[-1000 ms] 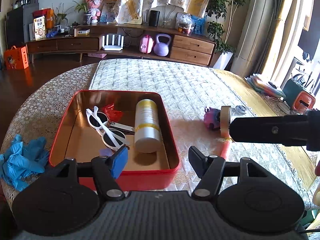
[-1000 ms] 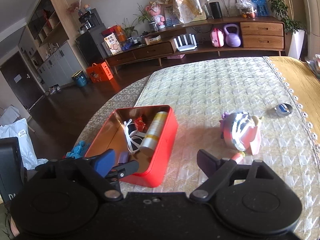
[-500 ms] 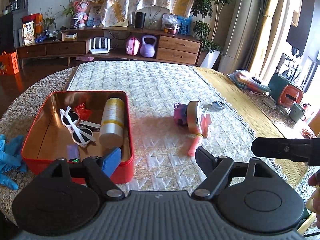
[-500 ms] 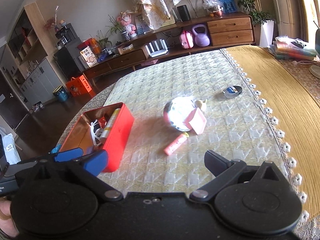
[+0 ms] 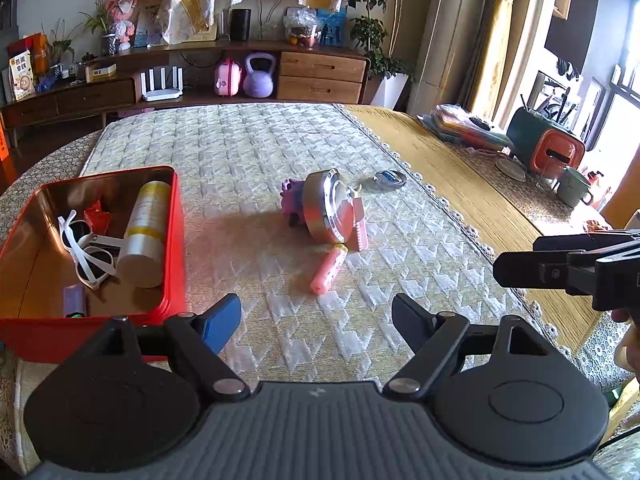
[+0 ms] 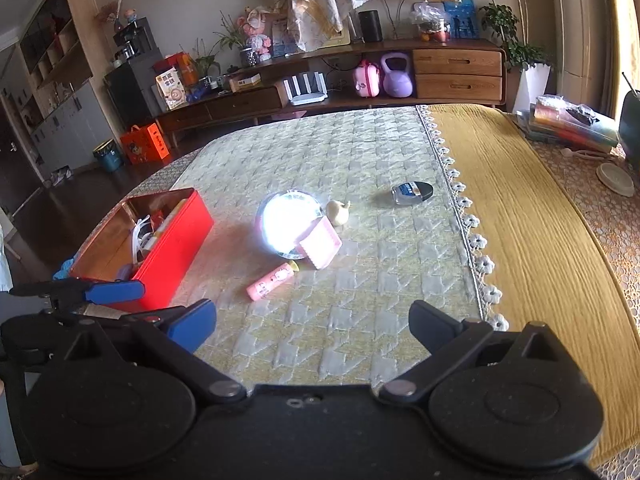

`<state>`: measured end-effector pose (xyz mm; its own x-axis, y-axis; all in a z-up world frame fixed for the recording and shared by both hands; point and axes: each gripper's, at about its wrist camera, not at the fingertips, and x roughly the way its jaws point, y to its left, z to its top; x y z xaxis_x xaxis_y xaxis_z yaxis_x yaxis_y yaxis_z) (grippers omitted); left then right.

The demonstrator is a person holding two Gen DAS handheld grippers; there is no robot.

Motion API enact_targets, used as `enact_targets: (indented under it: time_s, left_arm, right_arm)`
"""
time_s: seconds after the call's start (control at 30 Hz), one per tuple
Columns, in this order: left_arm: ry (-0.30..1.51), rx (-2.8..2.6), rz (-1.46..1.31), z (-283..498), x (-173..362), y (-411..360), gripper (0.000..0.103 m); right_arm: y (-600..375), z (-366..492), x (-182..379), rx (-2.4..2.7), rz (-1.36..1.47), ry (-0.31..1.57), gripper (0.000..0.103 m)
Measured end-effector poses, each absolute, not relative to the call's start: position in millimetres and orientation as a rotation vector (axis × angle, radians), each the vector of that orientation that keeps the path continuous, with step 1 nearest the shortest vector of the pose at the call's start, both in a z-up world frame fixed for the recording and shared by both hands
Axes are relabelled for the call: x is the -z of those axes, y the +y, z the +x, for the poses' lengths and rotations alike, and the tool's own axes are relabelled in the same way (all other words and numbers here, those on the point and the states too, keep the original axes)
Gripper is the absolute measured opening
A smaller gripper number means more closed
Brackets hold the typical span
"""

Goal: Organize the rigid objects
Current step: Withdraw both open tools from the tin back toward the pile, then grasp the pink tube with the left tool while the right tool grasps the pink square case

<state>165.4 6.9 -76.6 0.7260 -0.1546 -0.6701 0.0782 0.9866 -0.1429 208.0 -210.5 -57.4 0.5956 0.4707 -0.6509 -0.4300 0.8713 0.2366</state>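
Red tin (image 5: 172,240) sits at frame left, holding white sunglasses (image 5: 86,248) and a bottle (image 5: 144,232). Pink tube (image 5: 328,266) lies mid-frame on the quilted cloth (image 5: 248,152). Left gripper (image 5: 316,320) and right gripper (image 6: 312,326) stand spread, empty.

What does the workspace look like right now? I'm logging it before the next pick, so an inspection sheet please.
Surface: quilted cloth over the table; yellow cloth beside it.
Job's things: red tin holds white sunglasses, a gold bottle and a purple tube. Loose on the cloth: round mirror toy, pink tube, small jar.
Clutter: blue gloves beside the tin.
Grippers: left gripper and right gripper, jaws apart, nothing between them.
Cables: nothing seen on the table.
Surroundings: wooden sideboard, purple kettlebell.
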Motion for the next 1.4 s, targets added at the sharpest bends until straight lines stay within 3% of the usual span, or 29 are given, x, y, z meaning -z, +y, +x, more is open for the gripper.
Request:
enact_targets:
  time_s: [0.27, 0.47, 0.63, 1.1, 1.4]
  left_arm:
    - [0.796, 0.16, -0.095, 186.1, 94.1, -10.7, 0.083]
    - [0.803, 0.164, -0.073, 200.5, 104.3, -20.2, 0.083]
    - [0.809, 0.145, -0.059, 214.9, 113.0, -22.9, 0.083]
    - [0.813, 0.146, -0.029, 241.4, 132.2, -22.6, 0.082]
    - [0.821, 0.182, -0.031, 251.9, 138.8, -21.4, 0.048]
  right_arm:
    - [-204.7, 236.2, 72.6, -0.608, 0.031, 0.815, 0.101]
    - [-194.7, 264.1, 82.5, -0.642, -0.038, 0.833, 0.096]
    - [-182.6, 285.7, 88.0, -0.689, -0.095, 0.82, 0.085]
    - [-153.4, 325.5, 112.9, -0.815, -0.284, 0.788, 0.075]
    - [-149.3, 339.2, 121.6, -0.86, -0.312, 0.786, 0.072]
